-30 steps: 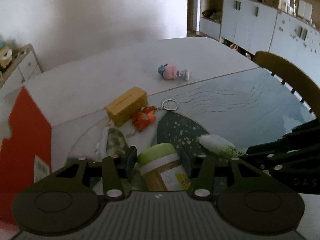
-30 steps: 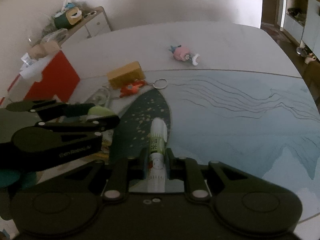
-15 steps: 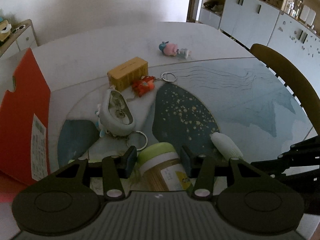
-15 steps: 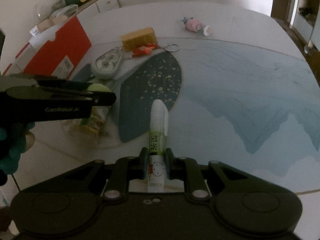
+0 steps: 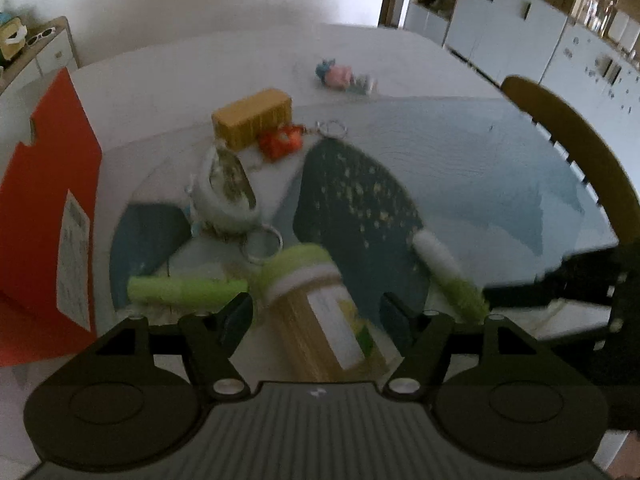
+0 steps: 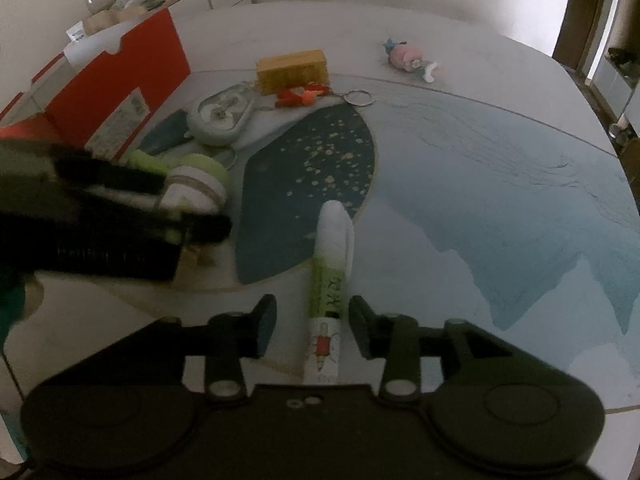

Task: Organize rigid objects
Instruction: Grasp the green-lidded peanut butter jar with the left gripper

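Observation:
A jar with a green lid (image 5: 320, 320) lies tilted on the table mat between the jaws of my left gripper (image 5: 316, 314). The jaws are opening and the pads stand clear of its sides. A green and white glue stick (image 6: 330, 280) lies on the mat between the jaws of my right gripper (image 6: 313, 326), which are also opening and do not touch it. The glue stick (image 5: 448, 276) shows to the right of the jar in the left wrist view. A green tube (image 5: 184, 290) lies just left of the jar.
Beyond the jar lie an oval grey keychain case (image 5: 226, 196), a yellow box (image 5: 252, 118), an orange keychain (image 5: 280, 142) and a pink toy (image 5: 340, 76). A red box (image 5: 44, 216) stands at the left. A wooden chair (image 5: 580, 148) stands at the right edge.
Both grippers have opened. The jar has come free of the left pads and tipped over, and the glue stick has come free of the right pads. Both views sank closer to the table.

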A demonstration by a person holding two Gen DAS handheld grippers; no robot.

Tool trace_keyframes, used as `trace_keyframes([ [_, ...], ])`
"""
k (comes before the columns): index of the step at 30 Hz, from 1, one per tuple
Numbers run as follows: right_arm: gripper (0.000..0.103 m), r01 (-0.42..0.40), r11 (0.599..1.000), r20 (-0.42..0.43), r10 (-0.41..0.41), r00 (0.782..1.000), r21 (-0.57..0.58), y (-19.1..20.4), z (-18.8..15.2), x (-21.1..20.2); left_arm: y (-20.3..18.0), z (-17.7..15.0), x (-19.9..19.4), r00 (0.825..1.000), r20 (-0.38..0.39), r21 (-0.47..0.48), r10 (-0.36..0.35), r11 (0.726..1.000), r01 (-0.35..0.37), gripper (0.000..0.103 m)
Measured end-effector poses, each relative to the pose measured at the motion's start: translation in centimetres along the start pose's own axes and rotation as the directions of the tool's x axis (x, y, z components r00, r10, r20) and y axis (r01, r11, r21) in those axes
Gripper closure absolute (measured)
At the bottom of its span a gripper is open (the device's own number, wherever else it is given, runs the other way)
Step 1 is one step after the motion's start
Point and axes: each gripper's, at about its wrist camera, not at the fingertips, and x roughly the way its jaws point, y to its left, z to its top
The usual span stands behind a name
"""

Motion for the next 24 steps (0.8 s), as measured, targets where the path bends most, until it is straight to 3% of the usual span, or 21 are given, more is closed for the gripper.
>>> trace_keyframes([
  [11,0.067,0.06,0.997,0.029,-0.059,0.998,-0.04,-0.2,0.5,0.7,-1.0,-0.8,1.1,0.999,0.0,0.01,0.052,0.999,-0.052,0.036],
  [14,0.078,0.07,0.996,0.037,-0.068,0.997,-0.056,0.0,0.5,0.8,-1.0,-0.7,1.0,0.998,0.008,0.016,0.055,0.998,-0.055,0.047],
  [18,0.083,0.066,0.997,0.038,-0.064,0.997,-0.047,-0.1,0.6,0.8,-0.8,-0.7,0.8,0.999,0.017,0.013,0.041,0.999,-0.041,0.058],
  [24,0.084,0.013,0.998,0.044,-0.016,0.999,0.062,-0.9,0.9,-0.3,0.2,-0.9,-0.2,1.0,0.015,-0.018,-0.007,1.0,0.007,0.059],
])
